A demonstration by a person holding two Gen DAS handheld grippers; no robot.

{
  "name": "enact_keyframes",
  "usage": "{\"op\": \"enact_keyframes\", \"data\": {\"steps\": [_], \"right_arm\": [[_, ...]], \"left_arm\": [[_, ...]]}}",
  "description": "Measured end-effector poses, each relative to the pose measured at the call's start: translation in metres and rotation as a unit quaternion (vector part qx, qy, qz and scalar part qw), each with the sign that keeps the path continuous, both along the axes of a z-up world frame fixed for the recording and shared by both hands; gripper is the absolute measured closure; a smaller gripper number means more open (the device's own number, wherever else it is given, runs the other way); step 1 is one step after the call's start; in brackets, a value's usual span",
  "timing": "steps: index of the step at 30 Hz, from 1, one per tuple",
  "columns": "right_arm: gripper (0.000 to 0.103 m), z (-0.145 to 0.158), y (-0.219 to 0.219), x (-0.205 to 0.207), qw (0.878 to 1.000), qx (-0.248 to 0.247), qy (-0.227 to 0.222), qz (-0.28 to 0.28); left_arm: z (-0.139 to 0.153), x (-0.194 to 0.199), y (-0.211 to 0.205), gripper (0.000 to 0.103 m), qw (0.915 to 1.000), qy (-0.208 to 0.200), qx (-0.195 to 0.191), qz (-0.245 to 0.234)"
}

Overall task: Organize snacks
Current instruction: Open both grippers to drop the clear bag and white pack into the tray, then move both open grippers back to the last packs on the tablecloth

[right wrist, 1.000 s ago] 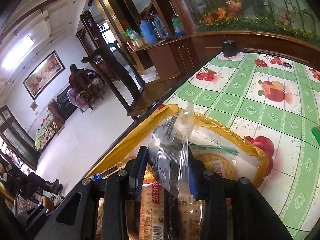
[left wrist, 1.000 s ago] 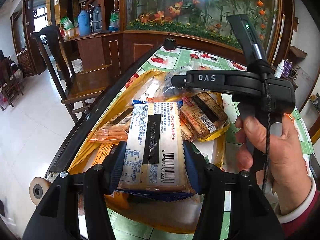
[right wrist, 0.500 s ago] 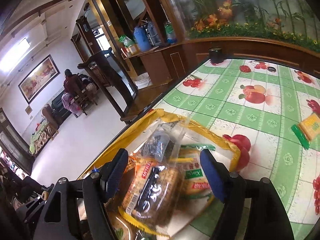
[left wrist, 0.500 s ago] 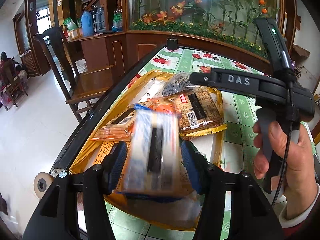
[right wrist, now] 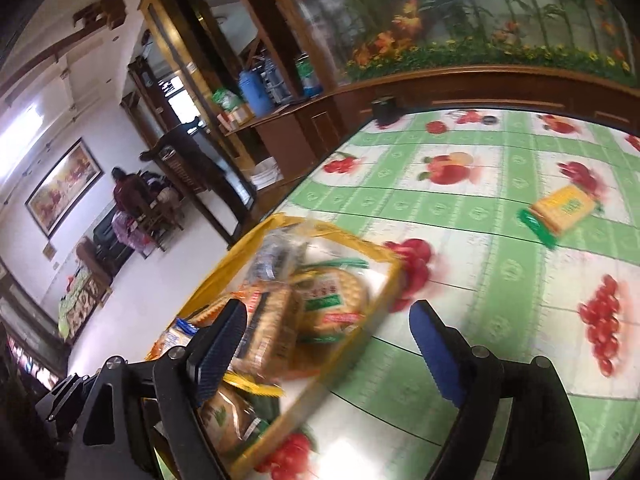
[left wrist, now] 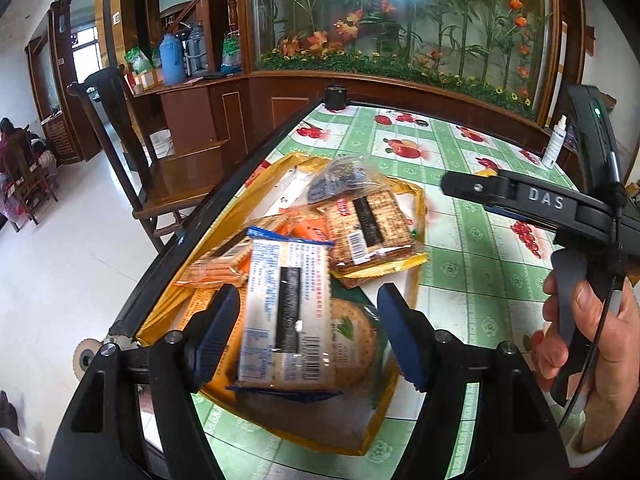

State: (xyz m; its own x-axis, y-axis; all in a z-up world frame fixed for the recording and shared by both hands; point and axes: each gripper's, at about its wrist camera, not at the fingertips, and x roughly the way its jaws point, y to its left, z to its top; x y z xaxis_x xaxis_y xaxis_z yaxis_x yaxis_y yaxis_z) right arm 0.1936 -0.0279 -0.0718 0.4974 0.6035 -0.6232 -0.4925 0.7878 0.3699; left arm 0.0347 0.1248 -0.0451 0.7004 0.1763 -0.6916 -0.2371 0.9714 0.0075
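While both grippers have just been opening, the left gripper point(left wrist: 308, 332) has fingers spread around a blue-edged cracker pack point(left wrist: 286, 312) lying in the yellow tray point(left wrist: 416, 200) at frame centre. The right gripper point(right wrist: 328, 340) is empty. Next: fetch the green-wrapped cracker pack point(right wrist: 562, 208) at upper right on the worktop point(right wrist: 500, 280).

Yellow tray point(left wrist: 416, 200) at table edge, heaped with snack packs. White-and-blue cracker pack point(left wrist: 286, 312) on top at near end, barcode side up, slightly blurred. Brown cracker pack point(left wrist: 368, 228) behind it, tilted. Dark clear bag point(left wrist: 340, 178) at far end. Round biscuit pack point(left wrist: 356, 344) beneath. Single green-and-yellow biscuit pack point(right wrist: 560, 210) apart on tablecloth.
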Motion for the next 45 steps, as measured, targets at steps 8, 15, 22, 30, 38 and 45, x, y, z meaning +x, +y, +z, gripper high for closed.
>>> {"op": "enact_keyframes", "data": {"steps": [8,15,22,30,38,45], "right_arm": [[0.015,0.001,-0.059,-0.003,0.998,0.000,0.005,-0.060],[0.014,0.002,-0.106,-0.006,0.995,-0.012,-0.004,-0.095],[0.014,0.000,-0.149,-0.007,0.992,-0.028,-0.008,-0.125],[0.014,-0.004,-0.203,0.001,0.985,-0.031,-0.007,-0.168],[0.014,-0.009,-0.223,0.008,0.982,-0.050,-0.005,-0.182],[0.014,-0.012,-0.243,0.010,0.975,-0.080,-0.009,-0.208]], "left_arm": [[0.006,0.006,-0.022,0.032,0.9997,0.000,0.010,-0.021],[0.010,0.014,-0.046,0.032,0.9988,0.001,0.021,-0.044],[0.010,0.031,-0.074,0.030,0.9968,0.007,0.027,-0.074],[0.005,0.054,-0.109,0.030,0.9926,0.023,0.035,-0.114],[0.000,0.069,-0.130,0.030,0.9894,0.033,0.036,-0.137],[-0.008,0.085,-0.137,0.030,0.9877,0.046,0.032,-0.146]]}}
